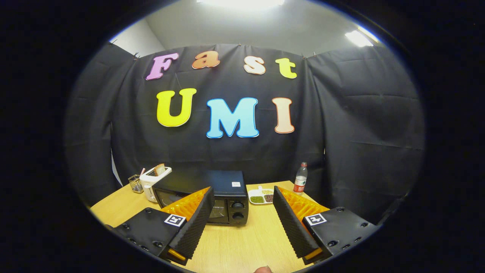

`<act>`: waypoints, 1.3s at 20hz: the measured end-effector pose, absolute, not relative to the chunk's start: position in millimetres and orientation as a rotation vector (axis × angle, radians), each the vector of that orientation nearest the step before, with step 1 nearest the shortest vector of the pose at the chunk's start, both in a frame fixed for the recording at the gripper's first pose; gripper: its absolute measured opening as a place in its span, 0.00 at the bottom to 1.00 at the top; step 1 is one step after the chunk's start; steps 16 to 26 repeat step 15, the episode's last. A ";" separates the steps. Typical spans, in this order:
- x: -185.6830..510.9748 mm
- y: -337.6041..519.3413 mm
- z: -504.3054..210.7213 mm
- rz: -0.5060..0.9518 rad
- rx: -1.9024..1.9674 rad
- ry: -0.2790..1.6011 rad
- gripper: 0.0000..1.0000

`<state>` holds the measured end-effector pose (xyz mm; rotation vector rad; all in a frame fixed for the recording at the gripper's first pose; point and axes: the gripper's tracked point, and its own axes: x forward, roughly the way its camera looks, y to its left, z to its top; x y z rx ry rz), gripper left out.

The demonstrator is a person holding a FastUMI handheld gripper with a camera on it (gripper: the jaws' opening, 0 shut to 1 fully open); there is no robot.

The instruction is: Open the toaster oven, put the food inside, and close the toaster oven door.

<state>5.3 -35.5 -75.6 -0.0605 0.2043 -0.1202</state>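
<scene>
We see the gripper (242, 212) spread wide with nothing between its fingers, held above the wooden table (250, 242), and beyond them the black toaster oven (212, 197) stands with its door looking closed. A white divided dish of food (261, 196) sits just beside the oven, which fits either food waiting to go in or a load already shut inside. We judge any approach to the door should come square to its front.

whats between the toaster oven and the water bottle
In the gripper view, a white plate of food sits on the table between the toaster oven and the water bottle. The gripper hangs open.
</scene>
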 end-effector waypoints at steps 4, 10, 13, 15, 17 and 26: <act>-1.4 -37.0 -71.4 -0.115 -0.071 0.191 0.98; 0.8 -42.4 -65.0 -0.128 -0.062 0.175 0.98; 2.8 -41.8 -56.6 -0.138 -0.059 0.150 0.99; 3.2 -41.6 -58.3 -0.134 -0.056 0.147 0.99; 3.2 -41.6 -58.3 -0.134 -0.056 0.147 0.99; 3.2 -41.6 -58.3 -0.134 -0.056 0.147 0.99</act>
